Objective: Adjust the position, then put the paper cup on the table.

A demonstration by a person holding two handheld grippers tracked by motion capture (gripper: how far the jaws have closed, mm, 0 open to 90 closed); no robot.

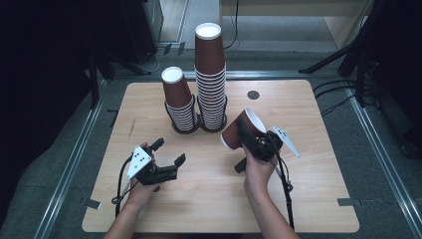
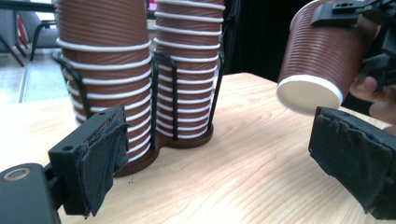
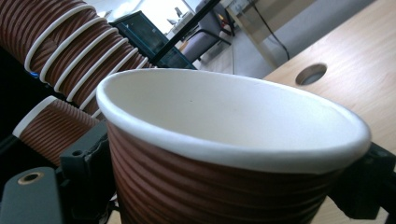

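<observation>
Cup [image 1: 238,130] (empty, tilted) clamped in right gripper [image 1: 254,142]; left gripper [image 1: 168,152] open.

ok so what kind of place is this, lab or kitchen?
Most likely a lab or recording room: a bare wooden table with a cable hole, metal floor rails, and black stand legs around it. No kitchen fittings visible.

- Pale wooden table [image 1: 209,199], rounded corners, round hole [image 1: 253,94] near the far edge.
- Dark double wire holder [image 1: 199,124] standing on it toward the far side.
- Two stacks of upturned brown ribbed cups in the holder: shorter stack [image 1: 179,102] left, taller stack [image 1: 210,79] right, touching.
</observation>
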